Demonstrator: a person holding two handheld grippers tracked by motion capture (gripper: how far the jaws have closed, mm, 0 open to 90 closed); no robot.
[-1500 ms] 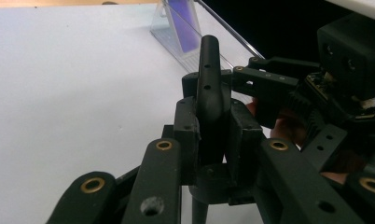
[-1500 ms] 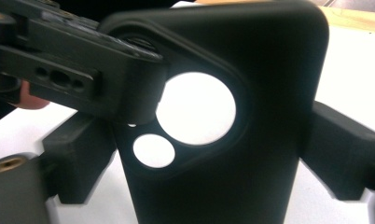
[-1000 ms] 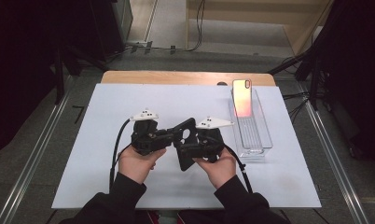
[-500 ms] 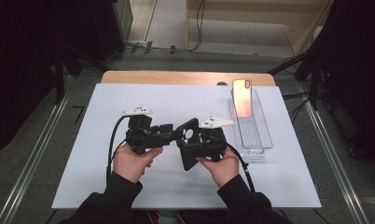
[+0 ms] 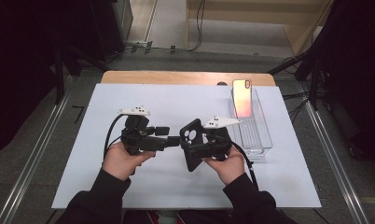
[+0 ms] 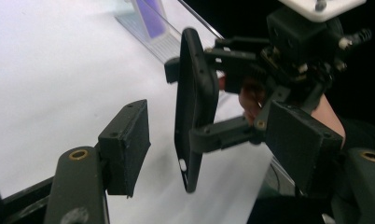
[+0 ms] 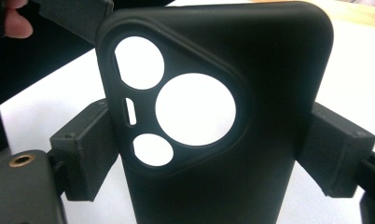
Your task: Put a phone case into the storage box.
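Right gripper (image 5: 188,148) clamps a black phone case (image 5: 192,143), one pad on each long edge; right gripper view shows the case (image 7: 269,116) upright between both pads (image 7: 90,149), camera cutouts facing the lens. Case is up off the white mat (image 5: 176,100), held near its middle, left of the clear tray (image 5: 255,140). Left gripper (image 5: 174,140) points at the case from the left, tips just beside it. Its jaws have just been opening; in the left gripper view they stand apart, pads (image 6: 127,144) not pressing on anything, the case (image 6: 195,107) edge-on ahead of them, held by the right gripper (image 6: 209,88). A phone (image 5: 242,98) leans upright at the far end of the tray, well apart from the case.
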